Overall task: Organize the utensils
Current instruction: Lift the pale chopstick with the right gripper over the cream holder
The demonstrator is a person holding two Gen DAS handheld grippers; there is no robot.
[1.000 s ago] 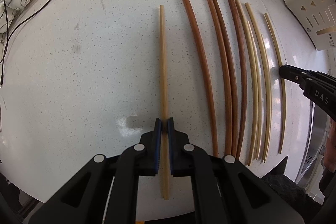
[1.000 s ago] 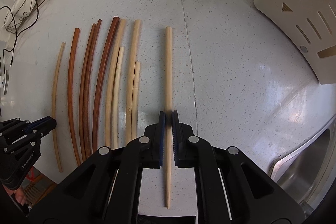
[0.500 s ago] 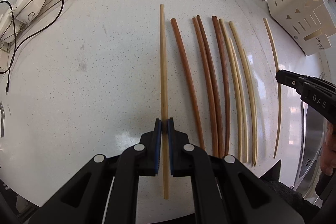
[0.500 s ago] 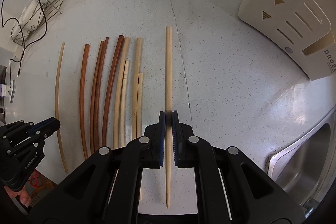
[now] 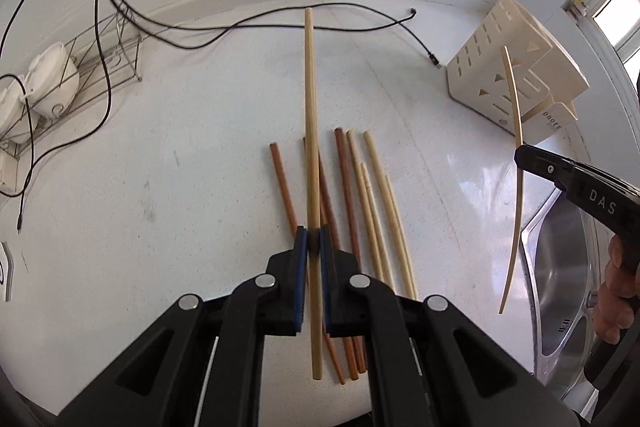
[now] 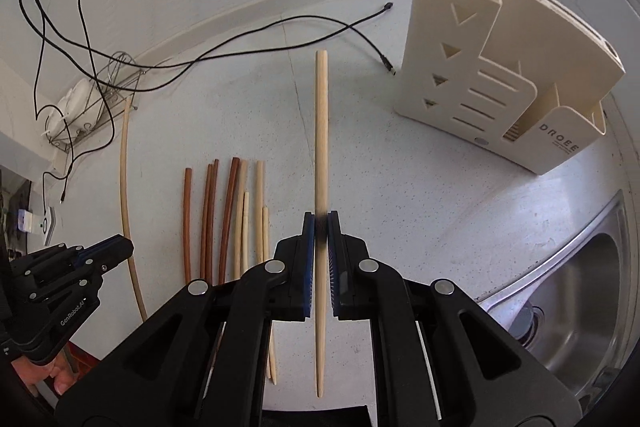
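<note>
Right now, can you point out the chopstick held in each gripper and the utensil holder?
left-held chopstick (image 5: 310, 99): left wrist view, on its upper shaft.
right-held chopstick (image 6: 321, 131): right wrist view, on the shaft above the jaws.
utensil holder (image 6: 452, 67): right wrist view, on its slotted front wall.

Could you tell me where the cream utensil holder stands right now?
The holder stands upright at the right wrist view's upper right, between the sink and a cable's plug.
</note>
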